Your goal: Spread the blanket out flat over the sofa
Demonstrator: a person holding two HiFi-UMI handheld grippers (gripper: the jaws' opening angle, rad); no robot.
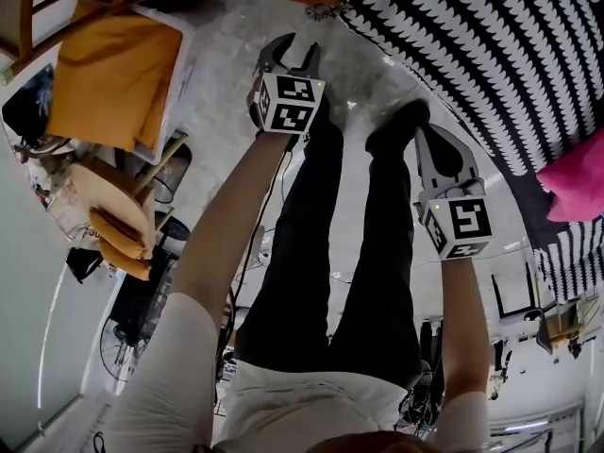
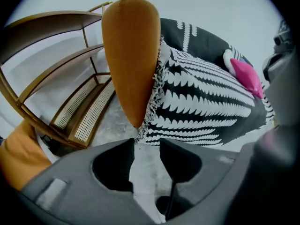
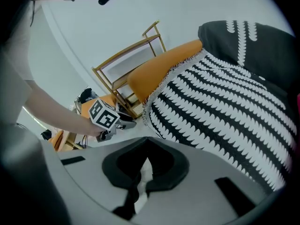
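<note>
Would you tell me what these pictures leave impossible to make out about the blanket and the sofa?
Seat of the sofa: in every view it is covered by the blanket; only an orange arm shows.
Far end of the blanket: cut off by the right edge in the head view and the right gripper view.
The pink cushion: cut off by the right edge in the head view.

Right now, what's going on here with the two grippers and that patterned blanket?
A person stands in front of an orange sofa, holding a gripper in each hand. The black-and-white blanket lies draped over the sofa, with a pink cushion on top. Neither gripper holds it: the left gripper has its jaws apart and empty, and the right gripper is closed on nothing. Both are just short of the blanket's fringed edge.
</note>
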